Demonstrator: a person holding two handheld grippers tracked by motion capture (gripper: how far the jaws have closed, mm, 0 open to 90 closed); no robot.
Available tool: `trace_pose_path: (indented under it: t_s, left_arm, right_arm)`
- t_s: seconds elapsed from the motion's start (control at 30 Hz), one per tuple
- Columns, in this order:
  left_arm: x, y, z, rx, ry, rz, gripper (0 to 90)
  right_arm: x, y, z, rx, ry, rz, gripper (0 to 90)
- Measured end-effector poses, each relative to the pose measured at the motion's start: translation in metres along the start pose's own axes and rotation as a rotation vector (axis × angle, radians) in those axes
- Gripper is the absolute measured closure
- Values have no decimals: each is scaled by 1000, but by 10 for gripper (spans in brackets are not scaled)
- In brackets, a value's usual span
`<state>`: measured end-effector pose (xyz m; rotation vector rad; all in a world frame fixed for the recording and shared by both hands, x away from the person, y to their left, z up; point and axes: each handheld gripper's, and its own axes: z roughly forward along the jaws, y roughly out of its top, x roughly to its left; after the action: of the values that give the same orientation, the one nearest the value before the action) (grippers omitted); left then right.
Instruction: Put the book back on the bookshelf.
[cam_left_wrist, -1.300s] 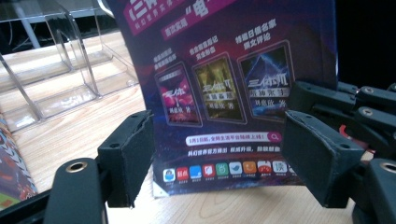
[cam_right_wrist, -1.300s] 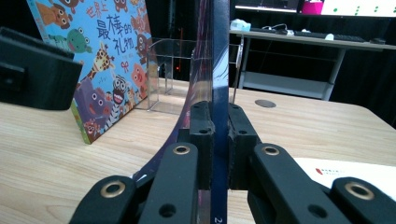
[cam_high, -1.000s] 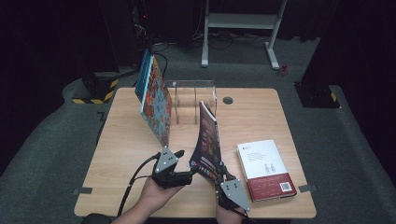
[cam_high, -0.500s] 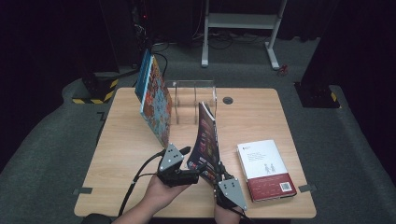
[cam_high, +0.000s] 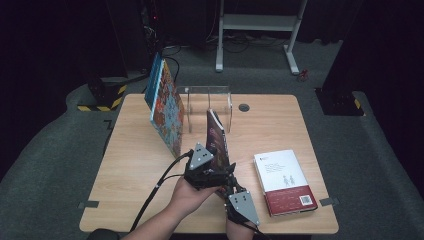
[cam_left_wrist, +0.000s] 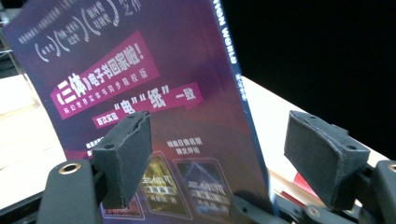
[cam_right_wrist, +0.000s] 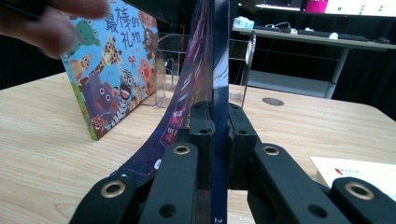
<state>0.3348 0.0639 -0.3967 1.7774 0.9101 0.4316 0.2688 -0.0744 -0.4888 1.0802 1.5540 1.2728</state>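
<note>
Item: purple book, soft-covered, standing upright on its lower edge near the front middle of the table, just in front of the clear acrylic stand. Its long axis is running roughly vertical, leaning slightly; the spine is facing the person, the fore-edge pointing toward the stand.

Holding: the right gripper is clamping the book's lower spine edge between closed jaws. The left gripper is standing with jaws apart beside the back cover, one pad in front of it and pressing nothing.

Risks, as judged: the cover is bowing away from the pages in the right gripper view, so the thin grip is likely leaving the block free to flop or fan open; a tilt could slide it out. The open left gripper could be nudging the cover sideways and toppling it.

Nearby: a cartoon-animal book is leaning left of the stand; a red-and-white book is lying flat, right of the stand and nearer the person.
</note>
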Motion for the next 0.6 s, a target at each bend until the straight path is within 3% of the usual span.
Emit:
trace_pose_path:
  t_s: [0.33,0.6]
  left_arm:
    - [-9,1,10,9,74,-31,288]
    - [-5,-2,6,-26,128,-37,435]
  right_arm:
    - [5,0,-1,-11,5,-8,839]
    - [12,2,0,-10,3,-35,838]
